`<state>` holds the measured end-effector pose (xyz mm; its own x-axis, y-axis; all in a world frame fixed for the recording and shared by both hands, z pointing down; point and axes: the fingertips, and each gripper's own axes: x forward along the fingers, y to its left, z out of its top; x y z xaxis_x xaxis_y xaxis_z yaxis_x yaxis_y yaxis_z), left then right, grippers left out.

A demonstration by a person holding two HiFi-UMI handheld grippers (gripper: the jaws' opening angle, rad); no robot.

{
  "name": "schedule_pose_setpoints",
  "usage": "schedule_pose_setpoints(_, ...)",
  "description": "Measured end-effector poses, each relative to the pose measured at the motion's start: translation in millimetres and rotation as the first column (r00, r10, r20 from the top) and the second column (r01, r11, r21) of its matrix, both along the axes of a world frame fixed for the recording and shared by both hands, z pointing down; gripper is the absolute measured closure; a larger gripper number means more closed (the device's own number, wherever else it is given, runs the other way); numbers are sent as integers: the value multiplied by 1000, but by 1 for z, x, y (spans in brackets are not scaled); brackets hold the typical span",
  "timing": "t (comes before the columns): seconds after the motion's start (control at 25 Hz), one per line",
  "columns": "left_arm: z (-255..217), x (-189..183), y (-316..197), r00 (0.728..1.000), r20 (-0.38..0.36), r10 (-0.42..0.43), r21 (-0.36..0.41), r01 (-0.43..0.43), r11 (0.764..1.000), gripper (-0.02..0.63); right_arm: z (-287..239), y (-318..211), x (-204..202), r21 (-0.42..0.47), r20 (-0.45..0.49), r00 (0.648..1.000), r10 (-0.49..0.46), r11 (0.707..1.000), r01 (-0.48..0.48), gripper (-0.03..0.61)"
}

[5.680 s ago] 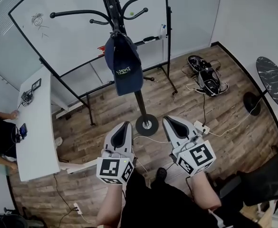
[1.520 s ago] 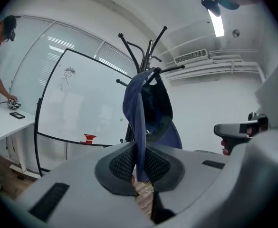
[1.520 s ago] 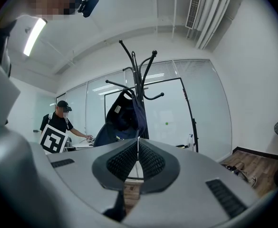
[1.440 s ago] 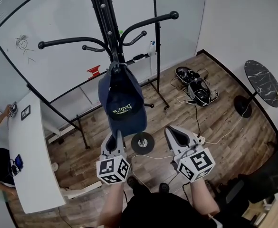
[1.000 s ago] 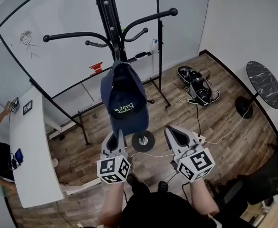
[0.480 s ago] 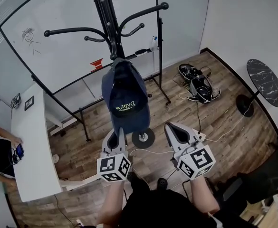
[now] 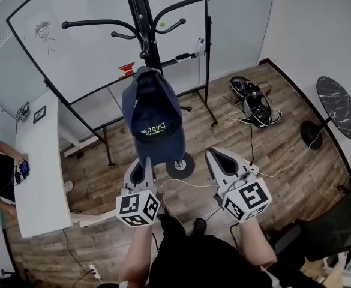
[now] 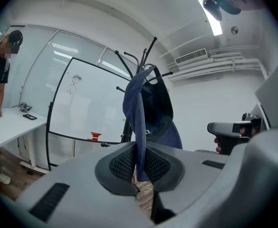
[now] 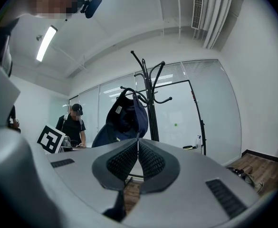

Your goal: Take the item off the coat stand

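Pinching the cap by its brim, and risking a slip or a snag.

Clamping the left gripper [image 8: 139, 163] with jaws nearly together on the thin brim edge of the navy cap [image 7: 152, 122], hanging at the centre of the head view from a low hook of the coat stand [image 7: 140, 5]. Holding the right gripper [image 9: 138, 159] with jaws closed on nothing, at the lower right of the cap and apart from it. Probably risking losing the fabric from so shallow a pinch by pulling straight down while catching the back strap on the hook. Likely needing a lift up and outward instead. Also risking rocking or tipping the stand by tugging sideways against the hook, and bumping the pole with the idle right gripper in passing.
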<state>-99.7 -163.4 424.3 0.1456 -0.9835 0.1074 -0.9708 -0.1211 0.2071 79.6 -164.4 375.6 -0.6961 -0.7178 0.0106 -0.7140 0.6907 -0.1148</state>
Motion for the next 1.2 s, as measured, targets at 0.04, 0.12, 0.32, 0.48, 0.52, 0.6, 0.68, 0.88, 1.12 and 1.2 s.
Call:
schedule_pose_setpoints(0.04, 1, -2, 3, 1000, 2, -10, -2, 10, 1000, 583, 0, 1, -1, 1, -1, 1000, -10, 1000, 10, 546)
schedule_pose_setpoints(0.12, 2, -5, 10, 1000, 4, -31, -9, 31, 999, 583, 1, 3, -3, 0, -2, 1000, -30, 1000, 30, 546)
schedule_pose_setpoints(0.32, 4, -14, 22, 997, 14, -76, -28, 76, 997, 583, 1, 4, -13, 3, 4, 997, -82, 997, 82, 547)
schedule_pose_setpoints(0.48, 5, -22, 28, 994, 13, -108, -42, 108, 993, 583, 0, 5, -23, 10, -6, 992, -123, 992, 123, 547)
schedule_pose_setpoints(0.52, 6, -23, 28, 993, 9, -114, -47, 114, 992, 583, -1, 5, -24, 11, -6, 992, -130, 991, 130, 547)
schedule_pose_setpoints(0.6, 9, -23, 30, 992, 5, -124, -55, 124, 991, 583, -1, 4, -25, 14, -6, 990, -140, 990, 140, 547)
schedule_pose_setpoints(0.68, 10, -24, 33, 991, 6, -132, -62, 132, 989, 583, -2, 5, -27, 18, -5, 989, -151, 988, 151, 547)
schedule_pose_setpoints(0.88, 15, -36, 37, 989, 8, -148, -80, 149, 986, 583, -2, 4, -41, 27, -4, 984, -175, 984, 175, 546)
schedule_pose_setpoints(1.12, 22, -48, 43, 988, 5, -155, -100, 154, 983, 583, 8, 9, -63, 14, -38, 977, -210, 977, 211, 548)
schedule_pose_setpoints(1.2, 22, -52, 44, 988, 5, -152, -104, 152, 983, 583, 10, 10, -67, 13, -39, 976, -215, 976, 216, 548)
